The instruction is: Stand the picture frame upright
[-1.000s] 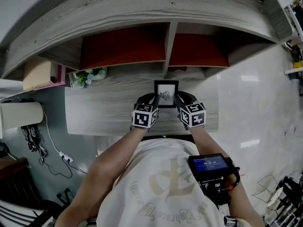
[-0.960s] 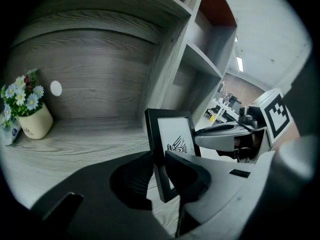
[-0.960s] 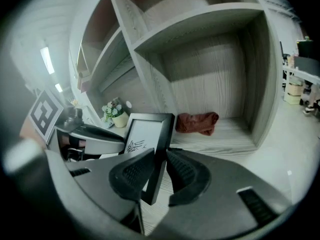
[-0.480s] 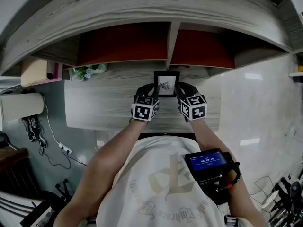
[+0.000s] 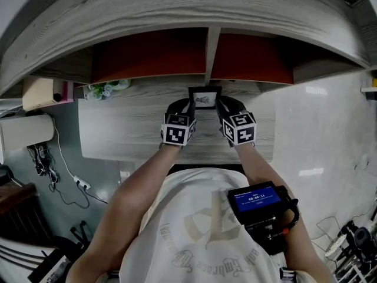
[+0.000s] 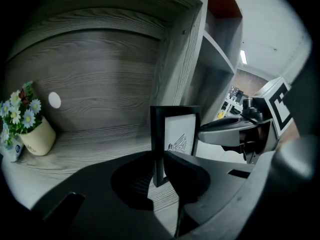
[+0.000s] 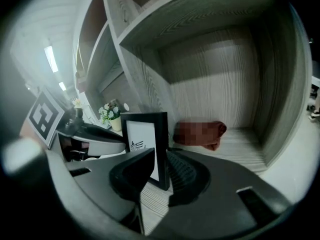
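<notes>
Black rectangular picture frame w/ a white print stands about upright on the grey wood-grain worktop, close to its rear edge and a bit right of mid-width, directly below the vertical divider of the grey shelf unit w/ red back panels. Print faces the person; frame's lower edge is down at the worktop surface. Left gripper has the frame's left side bar btwn its jaws, low down near the bottom corner; jaws are closing, pads already against the bar front and back, so it's gripping the frame. Right gripper is clamped likewise on the frame's right side bar, also low down, one jaw in front and one behind. In the head view both grippers come in from the worktop's front edge, marker cubes side by side, forearms nearly parallel, frame btwn the jaw tips. Each gripper view shows the other gripper just past the frame's far side. Small cream pot of white and blue flowers sits near the worktop's rear left corner, well apart from the frame, against the back panel. Black handheld device w/ lit blue screen hangs at the person's waist, right side, off the worktop.
</notes>
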Demonstrator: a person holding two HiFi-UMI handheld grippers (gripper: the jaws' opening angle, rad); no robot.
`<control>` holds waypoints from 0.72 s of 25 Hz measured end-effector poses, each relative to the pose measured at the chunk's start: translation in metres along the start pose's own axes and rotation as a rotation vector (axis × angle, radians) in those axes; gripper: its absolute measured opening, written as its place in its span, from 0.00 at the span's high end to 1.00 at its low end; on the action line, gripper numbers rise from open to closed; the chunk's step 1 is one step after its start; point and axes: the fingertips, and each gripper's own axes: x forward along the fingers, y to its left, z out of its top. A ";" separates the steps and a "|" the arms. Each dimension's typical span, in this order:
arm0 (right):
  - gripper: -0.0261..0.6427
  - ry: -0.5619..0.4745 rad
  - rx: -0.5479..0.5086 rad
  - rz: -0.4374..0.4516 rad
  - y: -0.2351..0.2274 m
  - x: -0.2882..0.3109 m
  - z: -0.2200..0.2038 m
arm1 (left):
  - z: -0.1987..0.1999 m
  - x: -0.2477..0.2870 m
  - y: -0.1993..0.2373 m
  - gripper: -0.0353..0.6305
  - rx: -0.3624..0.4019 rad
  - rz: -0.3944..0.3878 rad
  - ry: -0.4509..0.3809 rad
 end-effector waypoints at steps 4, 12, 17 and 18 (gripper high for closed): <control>0.85 -0.002 0.000 -0.002 -0.001 0.002 0.002 | 0.002 0.005 0.004 0.84 0.021 0.013 0.008; 0.85 -0.020 -0.010 -0.015 -0.006 0.004 0.014 | 0.010 0.012 0.007 0.85 0.015 0.016 0.000; 0.85 -0.020 -0.007 -0.020 -0.009 0.007 0.014 | 0.012 0.015 0.009 0.85 0.007 0.012 -0.004; 0.85 -0.021 -0.002 -0.018 -0.009 0.007 0.014 | 0.012 0.015 0.009 0.85 0.001 0.008 -0.006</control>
